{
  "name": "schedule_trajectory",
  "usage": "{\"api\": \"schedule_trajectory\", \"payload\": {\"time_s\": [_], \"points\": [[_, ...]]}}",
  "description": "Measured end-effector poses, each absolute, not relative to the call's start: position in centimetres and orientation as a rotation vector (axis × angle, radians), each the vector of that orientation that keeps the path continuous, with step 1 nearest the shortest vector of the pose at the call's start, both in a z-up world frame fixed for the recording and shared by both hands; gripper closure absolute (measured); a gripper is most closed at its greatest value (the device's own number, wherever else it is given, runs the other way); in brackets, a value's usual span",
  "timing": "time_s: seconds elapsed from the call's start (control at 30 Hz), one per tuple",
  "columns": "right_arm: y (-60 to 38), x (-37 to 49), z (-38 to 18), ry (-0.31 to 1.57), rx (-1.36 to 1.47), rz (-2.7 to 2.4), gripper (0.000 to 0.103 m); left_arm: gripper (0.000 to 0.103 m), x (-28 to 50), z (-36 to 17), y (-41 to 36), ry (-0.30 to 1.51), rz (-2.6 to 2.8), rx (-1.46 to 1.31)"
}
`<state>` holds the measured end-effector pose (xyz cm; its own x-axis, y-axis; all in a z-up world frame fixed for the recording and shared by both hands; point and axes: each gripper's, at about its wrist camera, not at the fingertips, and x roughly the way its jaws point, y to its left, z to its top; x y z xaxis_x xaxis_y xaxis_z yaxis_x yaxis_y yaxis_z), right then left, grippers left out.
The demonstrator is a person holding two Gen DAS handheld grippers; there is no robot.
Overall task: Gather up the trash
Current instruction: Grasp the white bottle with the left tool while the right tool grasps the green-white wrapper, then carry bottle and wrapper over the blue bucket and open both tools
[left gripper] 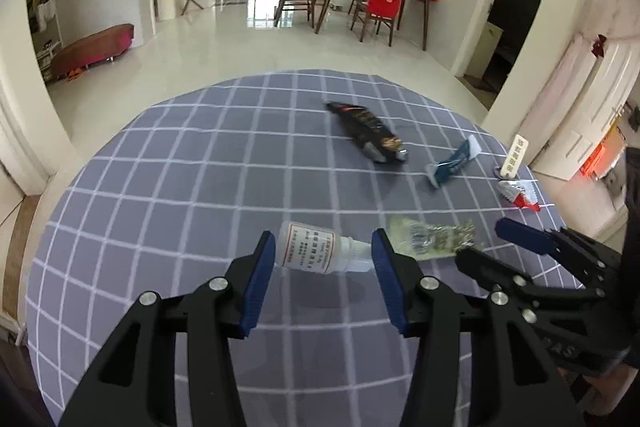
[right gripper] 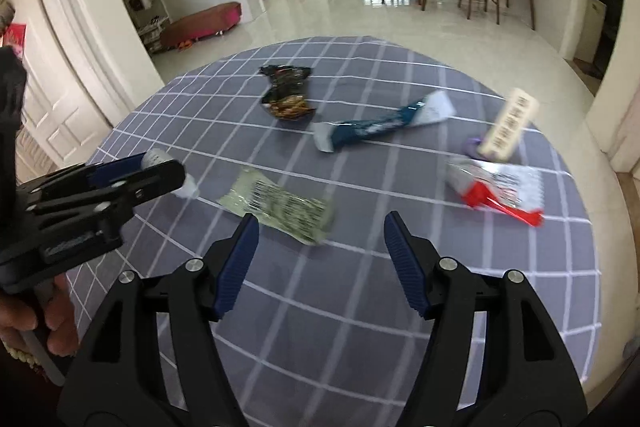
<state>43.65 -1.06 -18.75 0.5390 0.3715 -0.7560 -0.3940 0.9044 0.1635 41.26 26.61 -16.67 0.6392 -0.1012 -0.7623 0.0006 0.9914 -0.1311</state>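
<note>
A small white dropper bottle (left gripper: 316, 249) lies on its side on the grey checked tablecloth (left gripper: 180, 179), between the fingers of my left gripper (left gripper: 322, 253), which is open around it. A pale green wrapper (left gripper: 434, 237) lies just right of it, also in the right wrist view (right gripper: 280, 207). My right gripper (right gripper: 320, 239) is open and empty, just behind that wrapper. A black snack bag (right gripper: 286, 97), a teal and white tube (right gripper: 380, 127) and a red and silver wrapper (right gripper: 498, 189) lie farther out.
A small upright sign on a purple base (right gripper: 508, 129) stands at the table's right side. The round table's edge curves all around, with tiled floor (left gripper: 240, 39), dining chairs (left gripper: 376, 7) and a low bench (left gripper: 94, 47) beyond.
</note>
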Motion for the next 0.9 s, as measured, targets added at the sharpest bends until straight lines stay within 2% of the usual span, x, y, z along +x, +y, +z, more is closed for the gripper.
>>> {"api": "schedule_trajectory", "payload": {"time_s": [0.1, 0.13, 0.17, 0.37, 0.53, 0.9], "points": [[0.6, 44.3, -19.1, 0.891, -0.074, 0.446, 0.037, 0.054, 40.7, -16.9, 27.5, 0.883, -0.054, -0.136], [1.0, 44.4, -19.2, 0.888, -0.088, 0.44, 0.045, 0.054, 40.5, -17.0, 27.7, 0.888, -0.057, -0.14], [1.2, 44.3, -19.2, 0.882, -0.109, 0.423, 0.064, 0.054, 40.4, -17.0, 27.7, 0.889, -0.059, -0.139], [1.3, 43.4, -19.0, 0.869, -0.143, 0.436, 0.085, 0.054, 39.6, -16.7, 27.1, 0.889, -0.081, -0.134], [-0.7, 42.1, -18.7, 0.864, -0.084, 0.444, 0.088, 0.054, 38.5, -16.0, 24.7, 0.88, -0.114, -0.106], [-10.0, 36.5, -15.6, 0.8, 0.055, 0.418, 0.089, 0.054, 35.5, -13.3, 16.5, 0.842, -0.211, -0.035]]}}
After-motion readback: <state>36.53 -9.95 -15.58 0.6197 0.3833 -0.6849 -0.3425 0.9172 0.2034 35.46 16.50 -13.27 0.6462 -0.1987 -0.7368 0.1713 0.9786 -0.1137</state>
